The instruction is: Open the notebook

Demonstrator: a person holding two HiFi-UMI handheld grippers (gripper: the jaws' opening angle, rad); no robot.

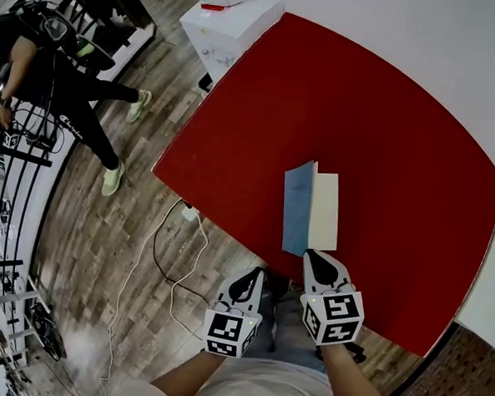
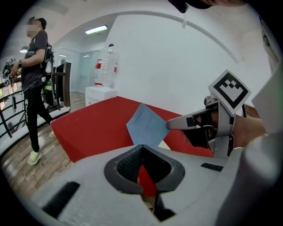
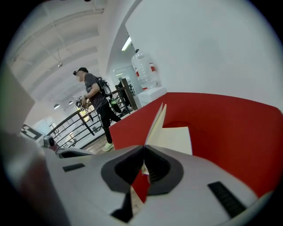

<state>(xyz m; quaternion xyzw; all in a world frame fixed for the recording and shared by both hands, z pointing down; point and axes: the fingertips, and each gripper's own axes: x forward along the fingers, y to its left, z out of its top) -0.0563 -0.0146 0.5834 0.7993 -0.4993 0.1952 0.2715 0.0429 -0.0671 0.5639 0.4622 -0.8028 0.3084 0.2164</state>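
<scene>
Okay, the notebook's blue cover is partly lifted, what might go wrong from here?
1. The right gripper pinches the blue cover only at its near edge, so the cover may slip out and drop shut.
2. Nothing pins the notebook down. The left gripper hangs shut, beyond the edge of the red table. Swinging the cover further may drag or lift the whole book, which lies close to the table's near edge.

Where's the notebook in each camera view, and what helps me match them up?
Head view: notebook right of centre, just ahead of the right tongs.
Left gripper view: notebook at centre, blue cover raised.
Right gripper view: notebook at centre, cover edge-on above the cream page.
Shared landmark: the red table beneath it.
</scene>
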